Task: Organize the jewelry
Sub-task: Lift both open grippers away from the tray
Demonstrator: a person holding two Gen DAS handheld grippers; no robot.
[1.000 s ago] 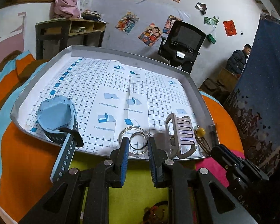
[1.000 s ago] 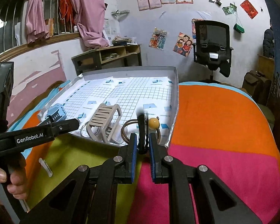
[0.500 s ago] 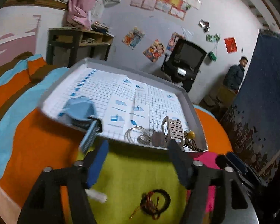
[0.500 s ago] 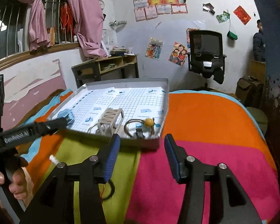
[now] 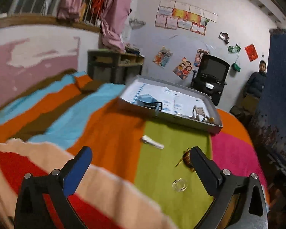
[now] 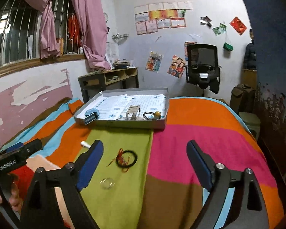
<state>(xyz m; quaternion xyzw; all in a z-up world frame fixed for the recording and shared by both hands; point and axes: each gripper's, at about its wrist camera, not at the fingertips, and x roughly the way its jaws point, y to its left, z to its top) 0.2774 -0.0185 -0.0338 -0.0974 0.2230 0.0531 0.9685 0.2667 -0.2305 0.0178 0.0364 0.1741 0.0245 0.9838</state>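
A grey tray (image 6: 124, 124) (image 5: 162, 115) lined with grid paper rests on the striped blanket. In it lie a blue watch (image 6: 91, 114) (image 5: 148, 100), a beige hair claw (image 6: 133, 110) (image 5: 198, 111), a clear bangle, and a dark hair tie with a yellow bead (image 6: 157, 113). On the green stripe lie a black ring with red cords (image 6: 126, 159) (image 5: 186, 159), a small clear ring (image 6: 107, 182) (image 5: 179, 184) and a white stick (image 6: 85, 144) (image 5: 152, 142). My left gripper (image 5: 141, 163) and right gripper (image 6: 145, 162) are both open and hold nothing, well back from the tray.
The blanket (image 6: 200, 143) covers a bed with bare stretches around the tray. A wooden desk (image 6: 108, 78) and a black office chair (image 6: 203, 64) stand by the far wall. A person (image 5: 256, 80) stands at the right beside a dark blue hanging cloth.
Both grippers went from shut at the tray's near edge to wide open and have pulled back and up. The hair tie with the bead now lies in the tray.
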